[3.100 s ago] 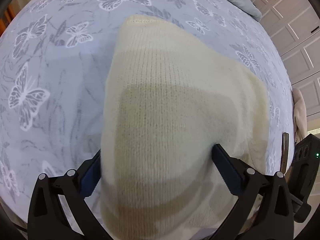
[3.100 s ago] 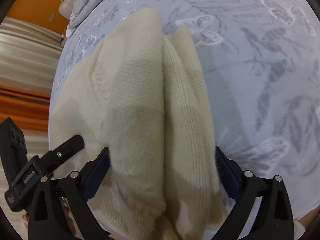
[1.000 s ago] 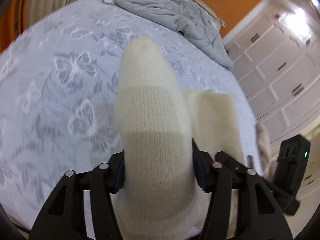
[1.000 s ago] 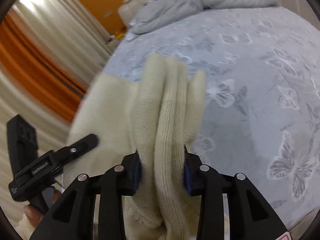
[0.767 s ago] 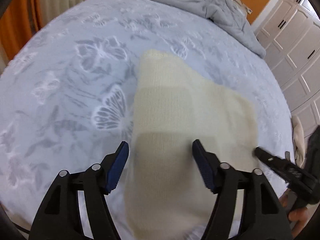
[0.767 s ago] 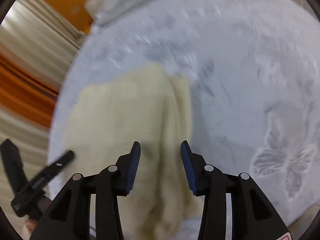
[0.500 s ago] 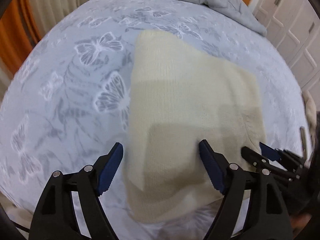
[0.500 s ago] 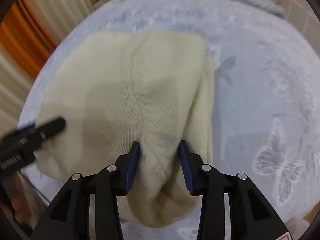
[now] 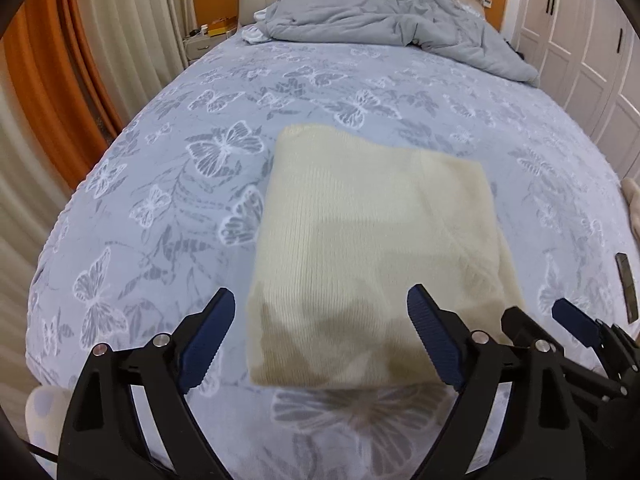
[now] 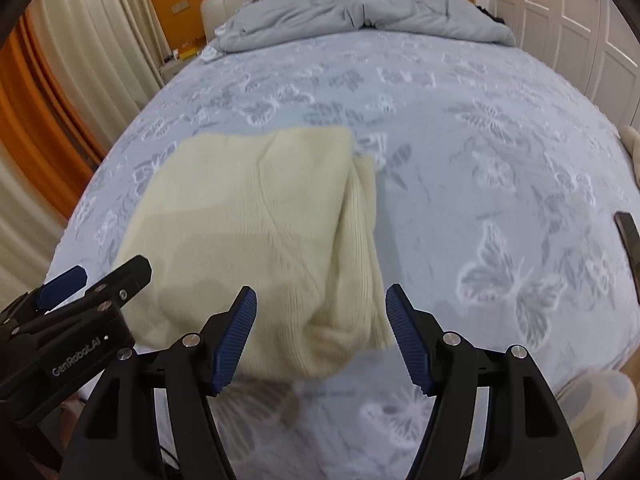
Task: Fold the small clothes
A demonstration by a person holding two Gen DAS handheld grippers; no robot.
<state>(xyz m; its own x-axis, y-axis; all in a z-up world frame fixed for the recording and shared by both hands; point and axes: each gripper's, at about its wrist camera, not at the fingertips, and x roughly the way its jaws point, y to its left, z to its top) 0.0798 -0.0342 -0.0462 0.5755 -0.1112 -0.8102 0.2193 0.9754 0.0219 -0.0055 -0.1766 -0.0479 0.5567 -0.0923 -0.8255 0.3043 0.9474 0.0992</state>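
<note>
On the butterfly-patterned bed the folded cream knit lies flat near the front edge, both the left claw and right claw opening and empty above it, so a careless low retreat could catch its loose layered edge and undo the fold.

Bedroom around the butterfly-print bed

A rumpled grey duvet lies at the head edge of the bed; a dark flat object lies near the right edge.
</note>
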